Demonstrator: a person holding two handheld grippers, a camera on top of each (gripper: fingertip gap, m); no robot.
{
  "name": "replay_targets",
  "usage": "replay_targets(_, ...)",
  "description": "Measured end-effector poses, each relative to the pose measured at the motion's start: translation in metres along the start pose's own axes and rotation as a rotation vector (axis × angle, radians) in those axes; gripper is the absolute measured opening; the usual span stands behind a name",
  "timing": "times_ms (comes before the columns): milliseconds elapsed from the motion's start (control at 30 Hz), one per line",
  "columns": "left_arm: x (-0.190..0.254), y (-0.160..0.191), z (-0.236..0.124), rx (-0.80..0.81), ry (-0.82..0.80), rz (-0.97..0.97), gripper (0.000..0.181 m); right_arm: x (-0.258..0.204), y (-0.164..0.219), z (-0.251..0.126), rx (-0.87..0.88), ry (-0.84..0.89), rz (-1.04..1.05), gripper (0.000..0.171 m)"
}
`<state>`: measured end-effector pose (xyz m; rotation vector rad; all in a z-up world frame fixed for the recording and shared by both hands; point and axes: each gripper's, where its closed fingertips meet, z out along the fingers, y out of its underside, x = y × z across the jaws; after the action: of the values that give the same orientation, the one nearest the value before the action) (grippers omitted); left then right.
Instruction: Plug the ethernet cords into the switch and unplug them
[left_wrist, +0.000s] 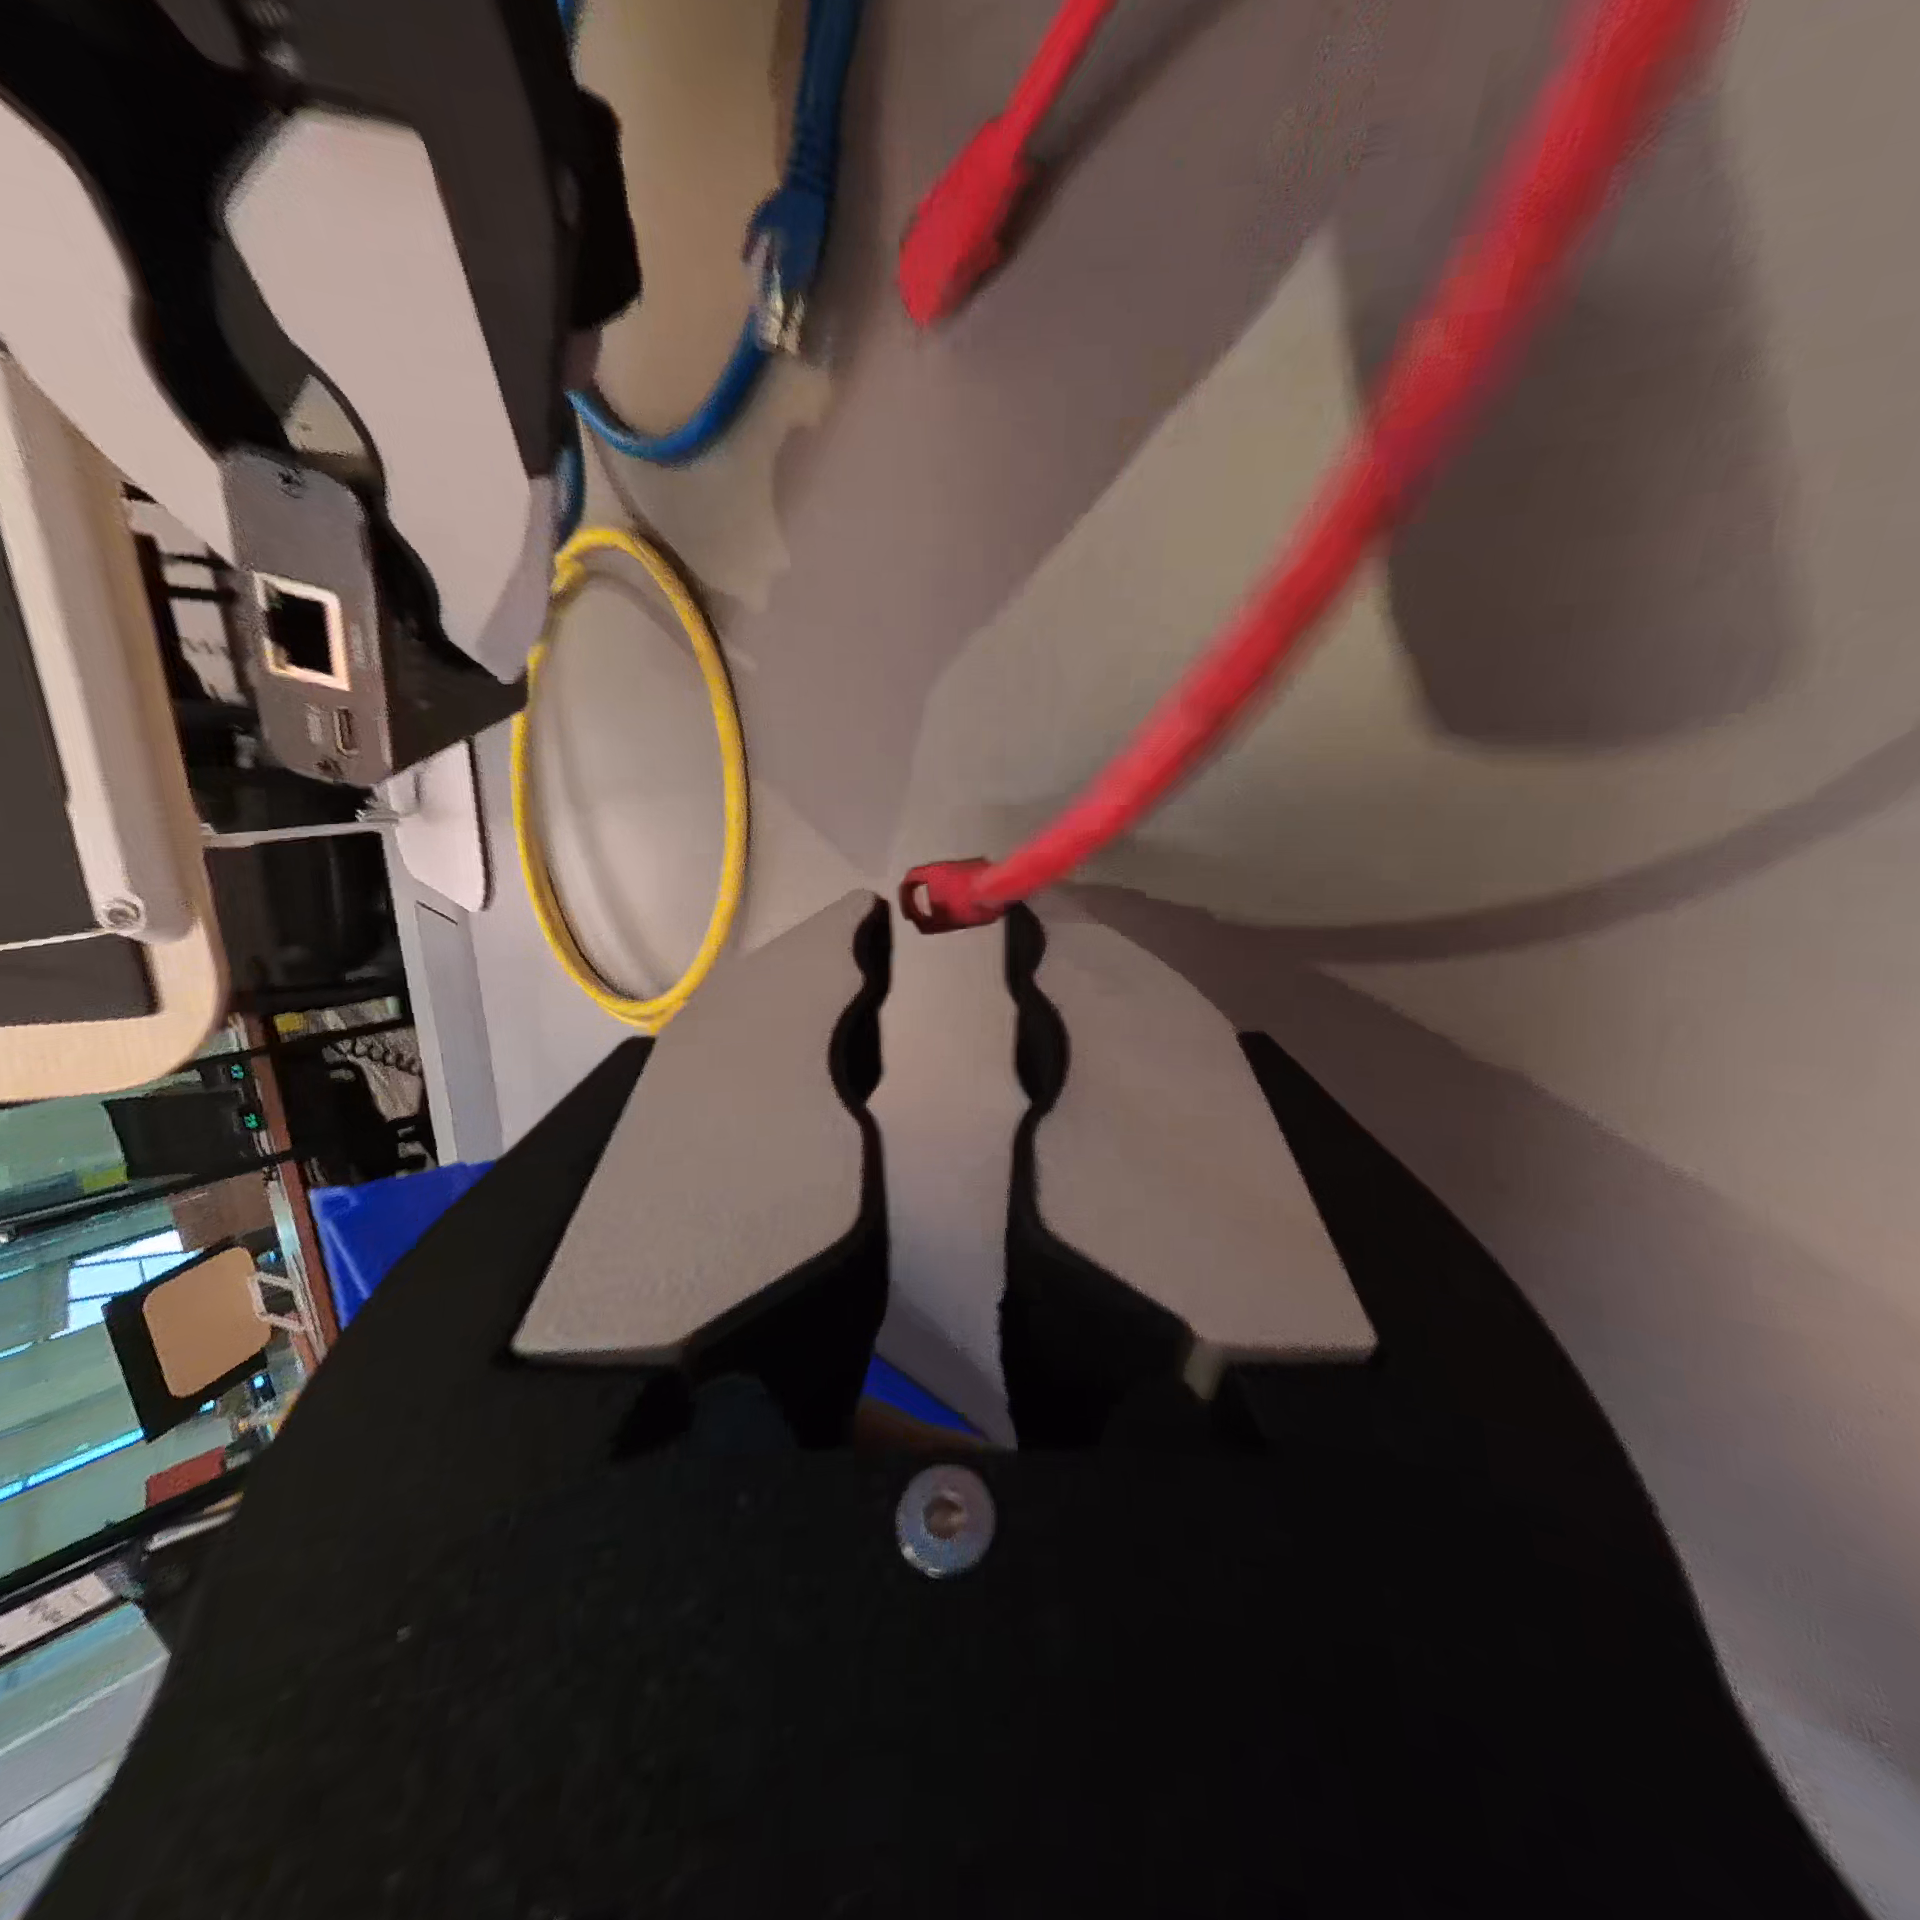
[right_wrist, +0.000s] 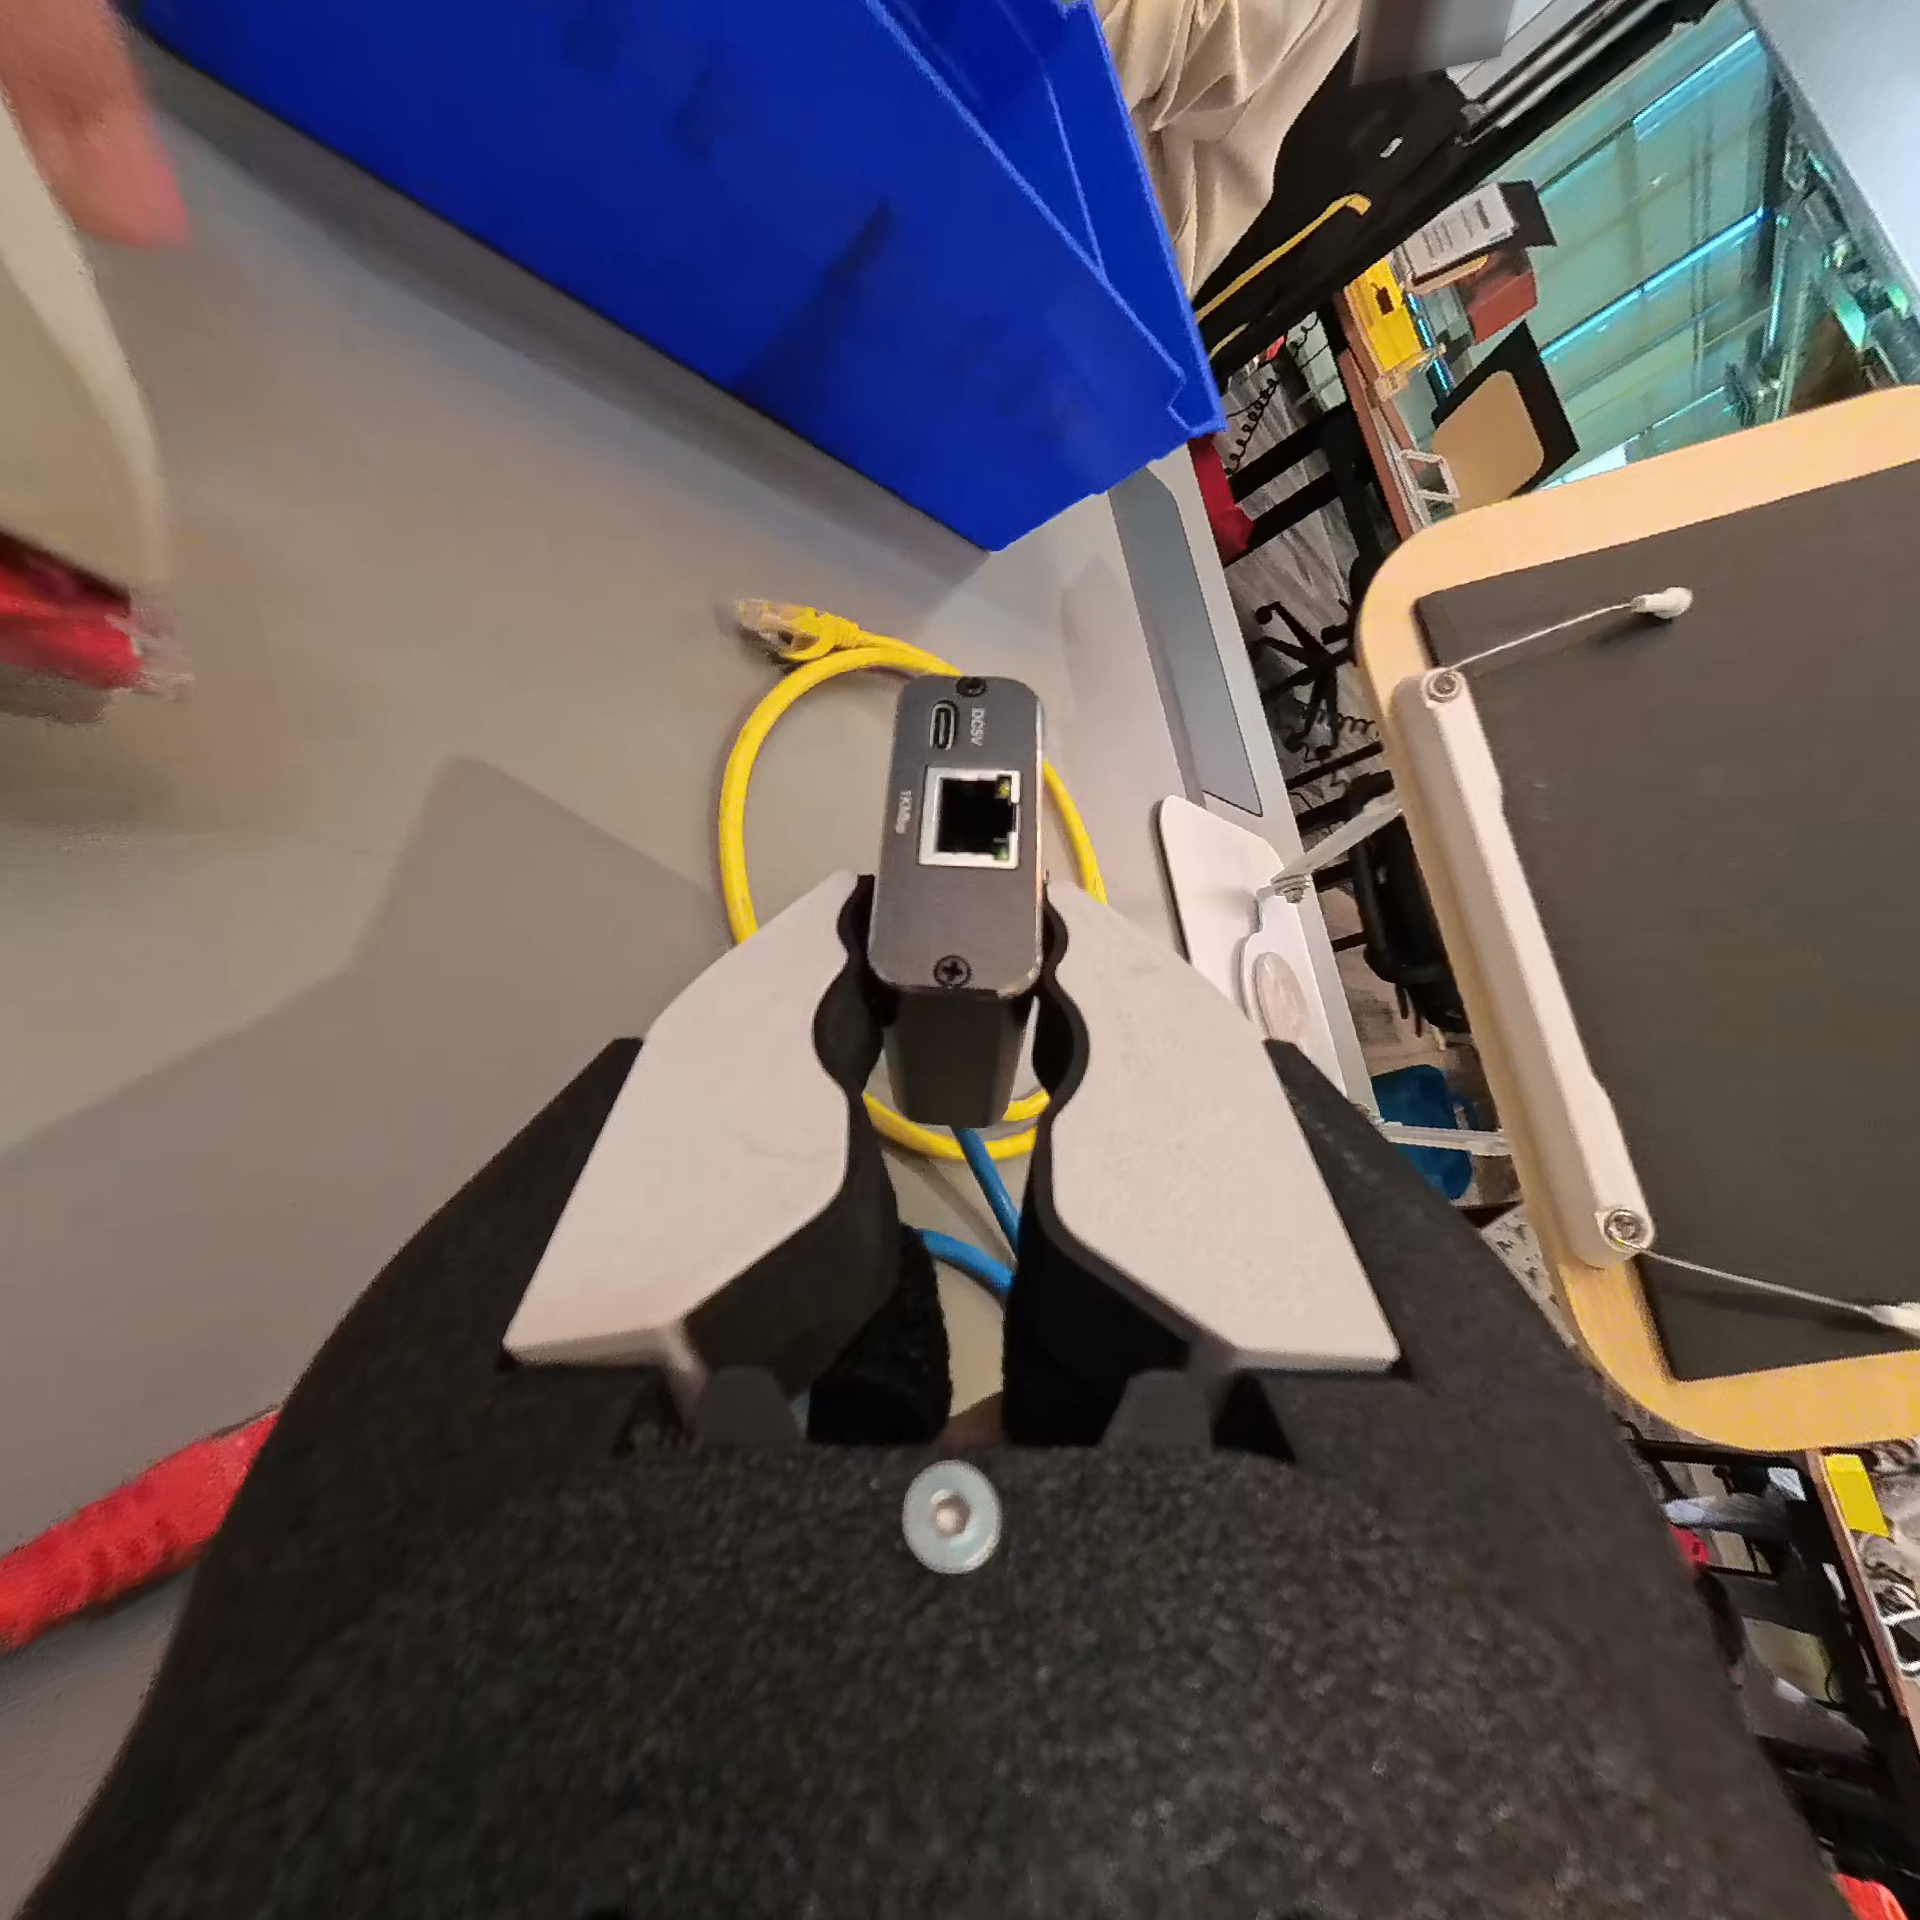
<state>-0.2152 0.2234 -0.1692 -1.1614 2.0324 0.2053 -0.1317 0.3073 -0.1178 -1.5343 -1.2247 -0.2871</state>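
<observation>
Grey tabletop (right_wrist: 364, 883) in a cluttered workshop; right gripper (right_wrist: 954, 914) clamps the dark switch (right_wrist: 956, 831), left gripper (left_wrist: 945, 920) pinches the red ethernet cord's boot (left_wrist: 940, 896); yellow cord (right_wrist: 790, 727) coiled beyond, beside a blue bin (right_wrist: 727, 208)

Left hand-held gripper (left_wrist: 945, 920): fingers parted by a narrow gap, tips at the red cord's plug (left_wrist: 940, 896); whether they pinch it cannot be told. Rolled sideways relative to the counter.

Right hand-held gripper (right_wrist: 954, 940): fingers clamped on both sides of the switch (right_wrist: 956, 842), its port face beyond the tips. It appears upper left in the left wrist view.
</observation>
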Motion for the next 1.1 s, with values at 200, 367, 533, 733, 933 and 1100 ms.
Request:
replay_targets(200,0.019,-0.009,-0.023,0.124,0.229,-0.371,0.06,-0.005,0.0,-0.005,-0.028,0.016,-0.027,0.026)
replay_targets(367,-0.054,-0.025,-0.039,0.353,0.183,-0.921,0.083,-0.007,-0.012,-0.008,-0.022,0.047,-0.063,0.026)
replay_targets(533,-0.096,-0.023,-0.017,0.341,0.145,-1.06,0.081,-0.013,-0.032,-0.01,0.001,0.121,-0.2,0.026)
replay_targets(733,-0.085,-0.045,-0.004,0.416,0.376,-1.079,0.074,-0.011,-0.05,-0.023,0.041,0.177,-0.262,0.027)
replay_targets(933,-0.087,-0.043,-0.012,0.434,0.461,-1.077,0.07,-0.016,-0.044,-0.04,0.046,0.094,-0.209,0.035)
replay_targets(1100,-0.12,-0.028,-0.034,0.584,0.532,-1.213,0.063,-0.001,-0.018,-0.07,-0.028,-0.133,0.472,0.074)
